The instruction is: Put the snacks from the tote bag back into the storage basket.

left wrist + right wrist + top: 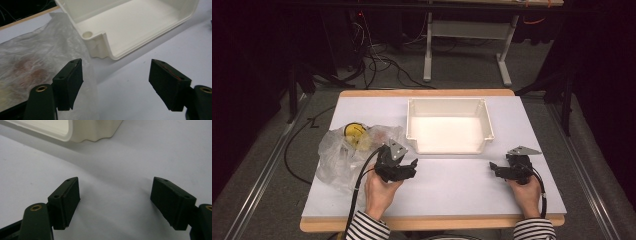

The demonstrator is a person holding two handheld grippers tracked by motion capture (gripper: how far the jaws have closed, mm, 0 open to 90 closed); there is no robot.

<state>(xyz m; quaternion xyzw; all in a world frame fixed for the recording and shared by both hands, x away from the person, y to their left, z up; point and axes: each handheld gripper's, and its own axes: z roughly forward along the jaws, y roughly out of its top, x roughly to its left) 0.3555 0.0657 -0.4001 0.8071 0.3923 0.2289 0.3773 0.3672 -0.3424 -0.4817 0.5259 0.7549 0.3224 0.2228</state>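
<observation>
The bag (343,155), clear crinkled plastic with a yellow item (354,134) and something reddish inside, lies on the left part of the bench (452,185), its right edge close to the near-left corner of the white bin (449,125). The left claw (411,167) hangs just to the right of the bag, near the bin's front wall; in the left gripper view its jaws stand wide apart with nothing between them, the bag (32,65) under and beside the left jaw, the bin's corner (100,45) ahead. No earlier look is on hand, so all I can say is that the bag is not held.

My reading: this is the gap before a pick, with the contents or the bag itself likely meant for the bin. The next move would call for the left claw to swing back over the bag, drop onto a fold or the yellow item, and close.

The right claw (493,167) rests low over bare bench at the right, jaws equally wide and empty, the bin's corner (82,130) just ahead of it.

Room is generous: open bench in front of the bin between both claws. The bag's left side overhangs the bench edge, and the bin's rim is the one wall to clear.
</observation>
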